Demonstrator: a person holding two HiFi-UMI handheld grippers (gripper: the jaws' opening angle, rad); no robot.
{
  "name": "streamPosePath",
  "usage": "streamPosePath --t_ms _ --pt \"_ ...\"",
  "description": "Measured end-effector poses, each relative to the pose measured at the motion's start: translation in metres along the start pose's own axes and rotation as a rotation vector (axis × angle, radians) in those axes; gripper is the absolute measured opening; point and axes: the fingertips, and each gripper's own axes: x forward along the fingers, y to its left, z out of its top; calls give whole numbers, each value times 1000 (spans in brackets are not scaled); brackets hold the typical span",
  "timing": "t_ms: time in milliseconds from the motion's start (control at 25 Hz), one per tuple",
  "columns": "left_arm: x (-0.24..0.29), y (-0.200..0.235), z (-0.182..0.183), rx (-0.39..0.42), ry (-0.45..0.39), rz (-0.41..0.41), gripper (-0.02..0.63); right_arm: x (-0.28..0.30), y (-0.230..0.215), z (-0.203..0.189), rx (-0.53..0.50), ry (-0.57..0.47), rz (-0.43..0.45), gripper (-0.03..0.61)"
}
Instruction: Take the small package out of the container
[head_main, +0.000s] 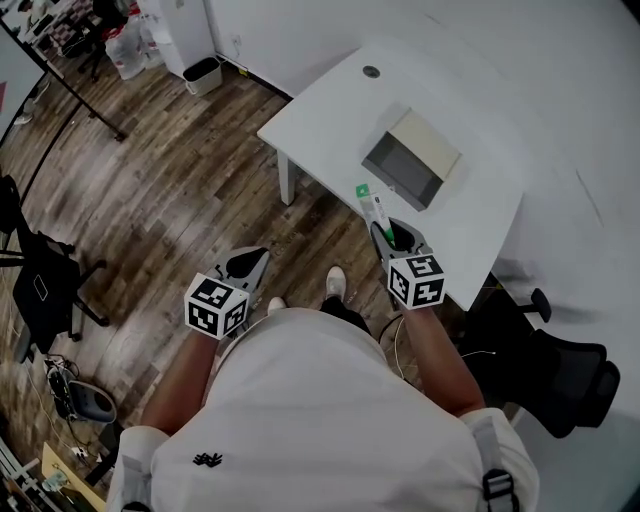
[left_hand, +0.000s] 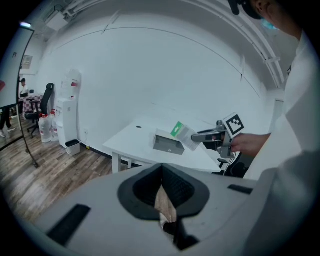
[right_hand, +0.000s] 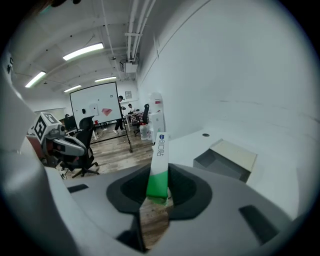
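Observation:
The small package (head_main: 376, 208), a slim white pack with a green end, is pinched upright in my right gripper (head_main: 385, 232), which is shut on its green end (right_hand: 159, 170). It hangs over the near edge of the white table (head_main: 330, 110), just in front of the container (head_main: 410, 160), an open grey box with a beige lid folded back. In the left gripper view the package (left_hand: 183, 134) shows in the air beside the container (left_hand: 167, 144). My left gripper (head_main: 250, 262) is low over the wooden floor, left of the table, its jaws together with nothing in them.
A black office chair (head_main: 560, 370) stands at the right, close to the table's corner. Another black chair (head_main: 40, 285) is at the far left. A small waste bin (head_main: 203, 74) sits by the wall. The person's shoes (head_main: 335, 283) are at the table's edge.

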Motion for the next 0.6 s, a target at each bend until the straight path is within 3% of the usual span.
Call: streamPosePath --t_ms 320,600 --pt "-20 -3 -20 23 15 -38 8 -34 55 -20 0 3 14 92" --pt "-23 -13 -19 43 14 -75 8 -45 74 -22 -4 -4 21 92"
